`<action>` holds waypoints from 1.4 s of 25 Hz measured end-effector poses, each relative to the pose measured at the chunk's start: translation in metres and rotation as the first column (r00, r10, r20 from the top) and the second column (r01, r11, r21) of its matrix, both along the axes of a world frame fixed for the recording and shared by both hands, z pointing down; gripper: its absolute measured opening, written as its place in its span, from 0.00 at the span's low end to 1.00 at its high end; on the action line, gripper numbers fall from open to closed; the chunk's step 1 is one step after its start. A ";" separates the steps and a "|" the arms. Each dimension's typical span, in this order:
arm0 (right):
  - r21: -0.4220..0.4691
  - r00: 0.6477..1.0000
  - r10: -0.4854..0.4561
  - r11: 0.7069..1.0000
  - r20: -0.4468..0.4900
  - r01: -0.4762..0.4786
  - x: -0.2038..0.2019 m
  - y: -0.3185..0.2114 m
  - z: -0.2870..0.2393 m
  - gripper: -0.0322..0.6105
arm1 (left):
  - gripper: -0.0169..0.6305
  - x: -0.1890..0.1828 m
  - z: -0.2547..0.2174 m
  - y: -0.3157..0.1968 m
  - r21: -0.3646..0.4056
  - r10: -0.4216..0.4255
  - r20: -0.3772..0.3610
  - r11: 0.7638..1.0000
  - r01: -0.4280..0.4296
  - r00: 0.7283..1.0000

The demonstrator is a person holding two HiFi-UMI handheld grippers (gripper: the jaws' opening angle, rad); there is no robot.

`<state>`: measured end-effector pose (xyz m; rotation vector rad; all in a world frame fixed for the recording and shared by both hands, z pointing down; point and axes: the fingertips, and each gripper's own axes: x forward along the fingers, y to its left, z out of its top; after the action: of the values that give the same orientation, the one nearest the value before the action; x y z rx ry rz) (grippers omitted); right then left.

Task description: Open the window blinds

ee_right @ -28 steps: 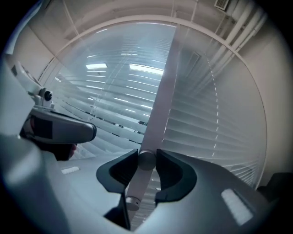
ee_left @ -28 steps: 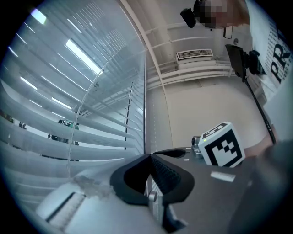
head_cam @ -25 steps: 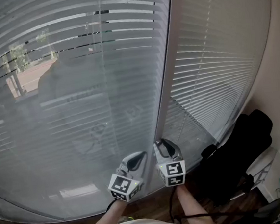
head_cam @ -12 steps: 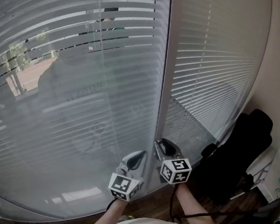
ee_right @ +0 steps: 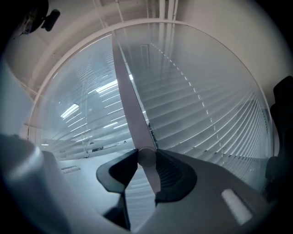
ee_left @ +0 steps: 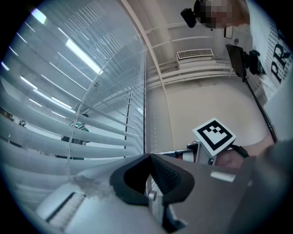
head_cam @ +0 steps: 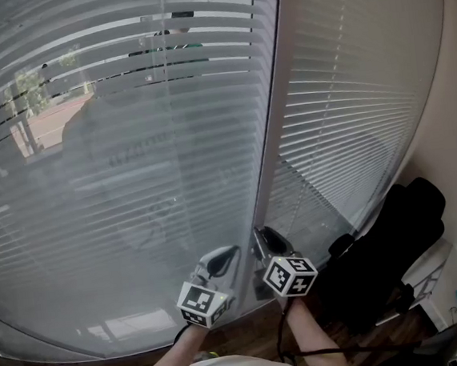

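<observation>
Right gripper [ee_right: 146, 161] is clamped on the tilt wand [ee_right: 132, 109], which hangs by the window's middle post. Left gripper [ee_left: 149, 170] is closed and empty. Left blind [head_cam: 129, 147] shows daylight slits and right blind [head_cam: 342, 111] lies shut, so opening looks barely begun.

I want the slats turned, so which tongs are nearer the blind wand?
Right. The right tongs clamp the wand; the left tongs sit just left of it, apart.

We see two pale horizontal-slat panels side by side; the left blind [head_cam: 129, 147] has slats tilted partly open, with the outdoors showing through the gaps; the right blind [head_cam: 350, 110] is shut flat; a slim pale wand [ee_right: 132, 114] hangs between them.
</observation>
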<state>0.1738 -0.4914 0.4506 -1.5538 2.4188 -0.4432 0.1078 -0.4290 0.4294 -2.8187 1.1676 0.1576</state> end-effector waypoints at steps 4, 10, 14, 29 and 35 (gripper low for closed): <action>-0.014 0.999 -0.013 1.000 0.032 0.013 0.000 -0.001 0.001 0.26 | 0.01 0.002 0.001 0.000 -0.001 0.007 0.002 1.000 -0.007 1.000; 0.112 0.931 0.024 0.994 -0.364 0.018 -0.003 0.004 -0.006 0.26 | 0.01 0.003 0.000 0.000 -0.003 0.007 -0.002 1.000 -0.007 1.000; 0.206 0.778 0.090 0.977 -0.622 0.052 -0.012 0.010 -0.011 0.26 | 0.01 0.004 0.003 -0.001 -0.008 0.011 -0.003 1.000 -0.011 1.000; 0.252 0.689 0.138 0.965 -0.712 0.067 -0.015 0.007 -0.001 0.26 | 0.01 0.002 0.011 -0.007 0.000 -0.001 -0.009 1.000 0.001 1.000; 0.195 0.782 0.091 0.980 -0.617 0.040 -0.012 0.005 -0.005 0.26 | 0.01 0.003 0.002 -0.009 -0.004 0.002 -0.013 1.000 -0.002 1.000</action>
<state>0.1614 -0.4869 0.4454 -1.8506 2.7765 0.3948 0.1105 -0.4376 0.4312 -2.8263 1.1692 0.1742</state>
